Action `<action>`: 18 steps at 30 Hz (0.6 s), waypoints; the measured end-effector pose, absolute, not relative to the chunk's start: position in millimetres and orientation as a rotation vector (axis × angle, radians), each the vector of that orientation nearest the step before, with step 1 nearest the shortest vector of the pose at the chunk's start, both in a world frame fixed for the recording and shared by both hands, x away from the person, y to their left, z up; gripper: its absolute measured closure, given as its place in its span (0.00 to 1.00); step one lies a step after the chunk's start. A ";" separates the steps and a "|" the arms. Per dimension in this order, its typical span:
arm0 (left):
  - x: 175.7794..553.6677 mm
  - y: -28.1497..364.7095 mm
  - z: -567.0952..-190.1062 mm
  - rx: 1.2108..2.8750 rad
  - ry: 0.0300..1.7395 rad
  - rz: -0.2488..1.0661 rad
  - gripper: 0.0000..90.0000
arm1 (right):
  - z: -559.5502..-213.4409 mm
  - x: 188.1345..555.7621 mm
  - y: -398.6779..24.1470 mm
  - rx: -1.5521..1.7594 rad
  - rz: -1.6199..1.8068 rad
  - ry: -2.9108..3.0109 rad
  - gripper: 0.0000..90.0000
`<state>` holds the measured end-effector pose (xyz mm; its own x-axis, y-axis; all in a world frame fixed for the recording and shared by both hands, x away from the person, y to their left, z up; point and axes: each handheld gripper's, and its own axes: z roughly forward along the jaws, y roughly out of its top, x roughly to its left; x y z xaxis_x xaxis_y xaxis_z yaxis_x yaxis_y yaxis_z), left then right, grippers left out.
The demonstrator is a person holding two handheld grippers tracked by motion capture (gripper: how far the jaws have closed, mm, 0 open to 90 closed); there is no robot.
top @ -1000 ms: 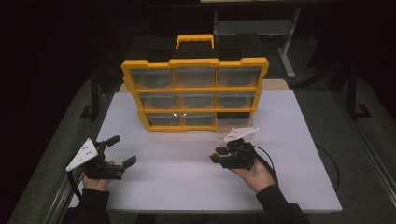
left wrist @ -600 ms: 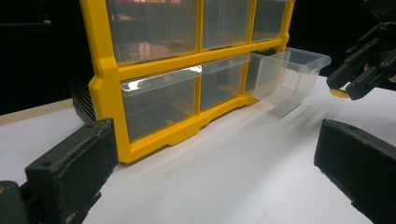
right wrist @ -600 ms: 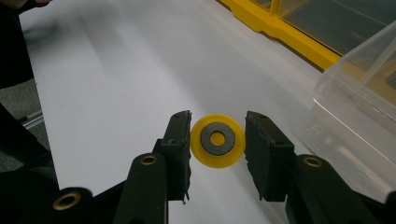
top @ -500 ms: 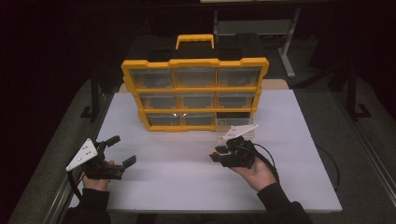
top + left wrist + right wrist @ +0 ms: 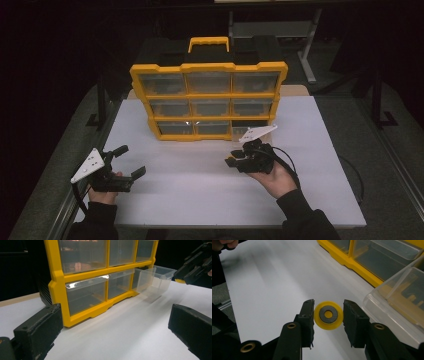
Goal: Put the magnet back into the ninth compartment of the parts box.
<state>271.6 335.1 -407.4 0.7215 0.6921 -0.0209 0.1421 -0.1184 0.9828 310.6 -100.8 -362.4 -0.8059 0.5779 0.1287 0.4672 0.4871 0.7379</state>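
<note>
Your right gripper [image 5: 328,315] fingers pinch the yellow wheel [image 5: 328,315], with the pulled-out clear drawer [image 5: 397,302] just to its right; left gripper [image 5: 112,330] fingers gape wide.

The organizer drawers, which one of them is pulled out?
The bottom-right drawer of the yellow organizer, nearest the right gripper, juts out over the table; the other eight sit flush in the frame.
</note>
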 end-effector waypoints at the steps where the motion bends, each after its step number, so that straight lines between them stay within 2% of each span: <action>1: 271.6 335.1 -407.5 1.652 0.681 0.536 0.00 | -361.8 311.1 -100.9 0.916 1.219 2.587 0.67; 18: 272.3 335.8 -407.8 1.652 0.685 0.537 0.00 | -342.4 320.9 -107.8 0.929 1.237 2.540 0.67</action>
